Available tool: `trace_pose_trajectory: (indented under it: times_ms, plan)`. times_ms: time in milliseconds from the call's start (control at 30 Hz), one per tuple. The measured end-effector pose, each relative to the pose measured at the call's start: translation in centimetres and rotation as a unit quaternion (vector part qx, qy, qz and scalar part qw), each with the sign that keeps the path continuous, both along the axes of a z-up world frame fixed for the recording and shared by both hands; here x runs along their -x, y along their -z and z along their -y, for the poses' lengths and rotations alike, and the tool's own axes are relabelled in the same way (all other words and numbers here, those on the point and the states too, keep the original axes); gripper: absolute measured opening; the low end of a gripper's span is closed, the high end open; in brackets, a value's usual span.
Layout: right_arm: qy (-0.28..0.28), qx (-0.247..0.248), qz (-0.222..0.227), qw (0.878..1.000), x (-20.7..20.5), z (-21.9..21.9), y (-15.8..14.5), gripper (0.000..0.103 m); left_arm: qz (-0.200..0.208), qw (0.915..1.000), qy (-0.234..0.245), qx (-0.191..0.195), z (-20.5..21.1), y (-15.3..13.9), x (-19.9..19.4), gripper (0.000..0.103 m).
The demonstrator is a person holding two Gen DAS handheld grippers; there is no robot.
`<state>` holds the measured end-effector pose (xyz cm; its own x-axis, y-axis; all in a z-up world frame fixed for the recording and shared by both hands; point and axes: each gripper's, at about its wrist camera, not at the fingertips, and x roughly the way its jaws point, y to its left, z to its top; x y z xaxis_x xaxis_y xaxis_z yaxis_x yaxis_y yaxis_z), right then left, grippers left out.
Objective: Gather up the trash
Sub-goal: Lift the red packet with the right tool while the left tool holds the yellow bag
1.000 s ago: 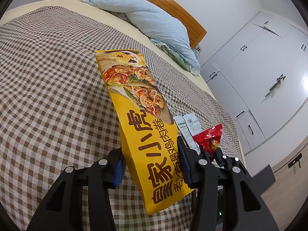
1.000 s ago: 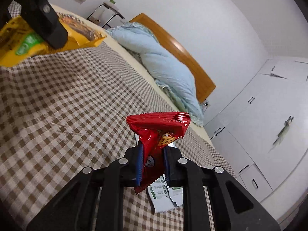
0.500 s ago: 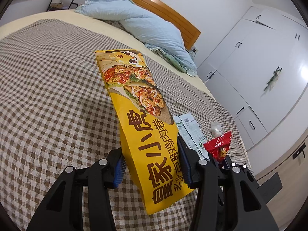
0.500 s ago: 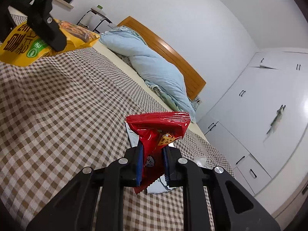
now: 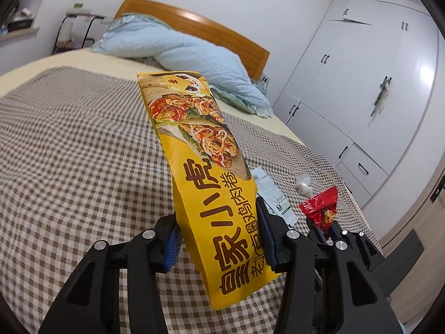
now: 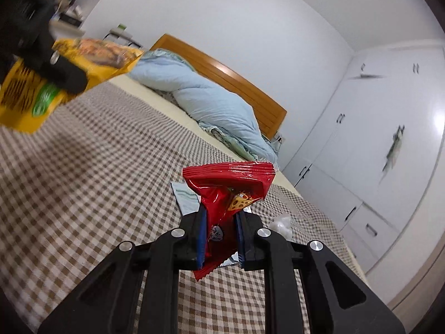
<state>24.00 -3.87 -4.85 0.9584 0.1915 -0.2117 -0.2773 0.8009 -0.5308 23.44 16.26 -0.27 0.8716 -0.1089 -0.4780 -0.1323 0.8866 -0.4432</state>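
A long yellow snack bag [image 5: 205,183] with a wrap picture stands up between the blue pads of my left gripper [image 5: 218,236], which is shut on it above the checked bedspread [image 5: 78,150]. My right gripper [image 6: 221,236] is shut on a small red wrapper [image 6: 230,192]; that wrapper [image 5: 322,208] also shows low at the right in the left wrist view. The yellow bag [image 6: 64,75] appears blurred at the upper left of the right wrist view. A white printed wrapper [image 5: 274,194] and a crumpled white scrap [image 5: 303,185] lie on the bed.
A light blue quilt [image 5: 189,55] is heaped against the wooden headboard [image 5: 200,27]. White wardrobe doors [image 5: 361,83] fill the right side past the bed's edge. A small stand [image 5: 80,25] is by the far wall.
Both grippers have risen and rolled with their wrappers still held, so the bed lies lower and the headboard and wall show more. The white scrap has come into view.
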Motion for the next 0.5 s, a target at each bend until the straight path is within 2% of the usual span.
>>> trace_pose_trajectory:
  times_ms: [500]
  plan:
    - [-0.009, -0.071, -0.032, 0.997, 2.5, 1.4, -3.0, 0.017, 0.04, 0.9981, 0.005, -0.047, 2.0, -1.8, 2.2, 0.045]
